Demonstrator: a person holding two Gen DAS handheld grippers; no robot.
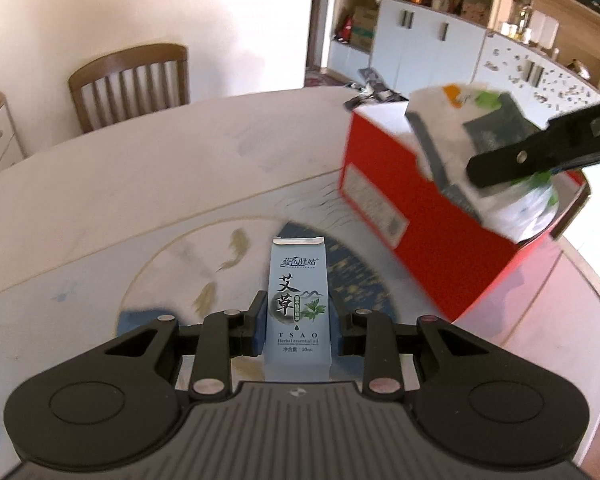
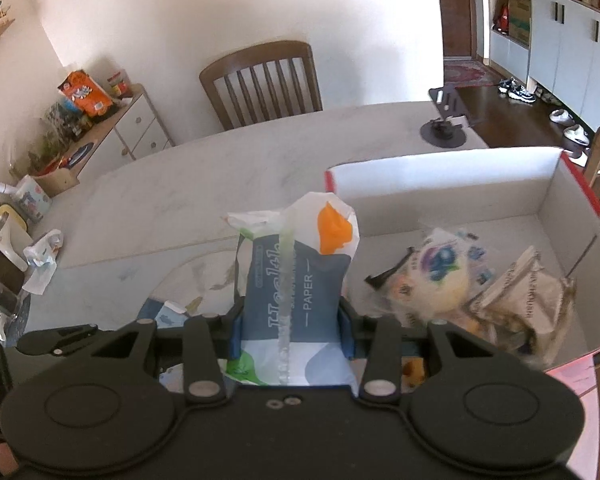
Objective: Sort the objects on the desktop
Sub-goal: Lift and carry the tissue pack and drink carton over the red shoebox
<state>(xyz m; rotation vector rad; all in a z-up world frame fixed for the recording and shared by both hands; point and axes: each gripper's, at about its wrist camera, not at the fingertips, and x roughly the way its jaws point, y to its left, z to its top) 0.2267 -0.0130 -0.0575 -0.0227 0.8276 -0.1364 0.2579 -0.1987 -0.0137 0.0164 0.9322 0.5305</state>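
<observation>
My left gripper [image 1: 298, 334] pinches the oil carton [image 1: 298, 312] low on its sides, clear of the table [image 1: 120, 184]. It looks light and stiff but crushable, so I'd squeeze gently. My right gripper [image 2: 292, 332] is clamped on the tissue pack [image 2: 294, 292], soft and slick-wrapped, near the near-left corner of the red box [image 2: 440, 168]; a mid-body hold suits it.

Essential-oil carton [image 1: 298, 304]: pale blue, black calligraphy, green leaf. Tissue pack [image 2: 296, 300]: slate-blue, white, orange and green patches. Storage box [image 1: 432, 216]: red outside, white inside.
</observation>
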